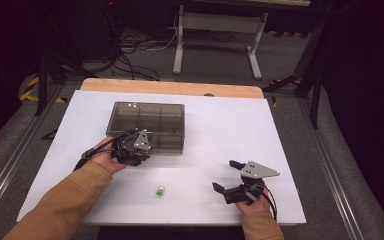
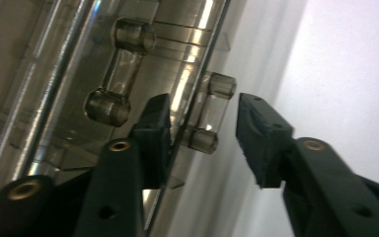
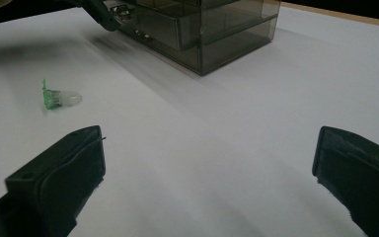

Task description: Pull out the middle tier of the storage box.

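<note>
Smoky drawer box [image 1: 147, 126] sits far-left on the white table [image 1: 220, 125], right half bare. Left gripper [image 2: 203, 126] jaws straddle a drawer handle [image 2: 211, 112], not yet pressing; right gripper [image 1: 228, 176] gapes wide, holding nothing.

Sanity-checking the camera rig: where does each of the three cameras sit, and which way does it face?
High view: above the person's side, looking forward and down on the white table; both forearms, left gripper, right gripper.
Left gripper view: rides the left gripper, its jaws either side of a clear drawer handle.
Right gripper view: rides the right gripper, low across the table; open jaws.
Shared by the high view and the right gripper view: smoky transparent plastic drawer box, small green-and-clear piece.
</note>
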### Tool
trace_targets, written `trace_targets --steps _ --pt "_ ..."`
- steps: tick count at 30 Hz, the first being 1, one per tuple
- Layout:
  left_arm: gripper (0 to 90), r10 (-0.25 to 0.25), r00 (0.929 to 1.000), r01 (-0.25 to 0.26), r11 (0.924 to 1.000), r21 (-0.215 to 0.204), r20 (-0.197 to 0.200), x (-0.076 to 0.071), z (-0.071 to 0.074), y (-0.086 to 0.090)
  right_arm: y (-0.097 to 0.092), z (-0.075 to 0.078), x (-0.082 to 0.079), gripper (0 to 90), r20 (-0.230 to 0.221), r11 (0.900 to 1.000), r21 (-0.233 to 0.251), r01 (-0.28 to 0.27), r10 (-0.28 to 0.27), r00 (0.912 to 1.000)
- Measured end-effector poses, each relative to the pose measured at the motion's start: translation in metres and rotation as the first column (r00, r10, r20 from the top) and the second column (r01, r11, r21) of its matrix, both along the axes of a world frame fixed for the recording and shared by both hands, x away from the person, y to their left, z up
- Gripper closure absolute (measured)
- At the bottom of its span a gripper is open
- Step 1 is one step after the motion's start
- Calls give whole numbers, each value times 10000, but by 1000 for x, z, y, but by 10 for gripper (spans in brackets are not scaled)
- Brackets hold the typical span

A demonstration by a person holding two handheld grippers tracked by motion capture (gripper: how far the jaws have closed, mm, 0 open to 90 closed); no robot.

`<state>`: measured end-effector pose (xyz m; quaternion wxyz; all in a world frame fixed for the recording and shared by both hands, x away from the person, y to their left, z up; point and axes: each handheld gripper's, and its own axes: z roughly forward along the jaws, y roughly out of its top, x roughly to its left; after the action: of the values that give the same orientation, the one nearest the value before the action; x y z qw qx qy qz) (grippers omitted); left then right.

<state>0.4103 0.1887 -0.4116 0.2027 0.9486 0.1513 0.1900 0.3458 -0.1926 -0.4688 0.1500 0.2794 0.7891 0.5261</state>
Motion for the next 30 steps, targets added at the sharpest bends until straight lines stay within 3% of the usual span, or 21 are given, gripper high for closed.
trace_targets --steps 3,7,15,30 --pt "652 3 9996 -13 9995 331 279 -2 0 -2 0 0 0 0 -5 10000 2 17 -17 10000" --pt "663 -94 9995 80 9990 444 305 -4 0 -4 0 0 0 0 -4 10000 -2 20 -20 10000" --pt "672 -146 9997 154 9989 449 -176 -11 4 -4 0 0 0 0 6 10000 -11 13 -13 10000" --pt "685 -425 9984 449 9969 651 -372 -30 9 -6 0 0 0 0 13 10000 -45 6 -6 10000"
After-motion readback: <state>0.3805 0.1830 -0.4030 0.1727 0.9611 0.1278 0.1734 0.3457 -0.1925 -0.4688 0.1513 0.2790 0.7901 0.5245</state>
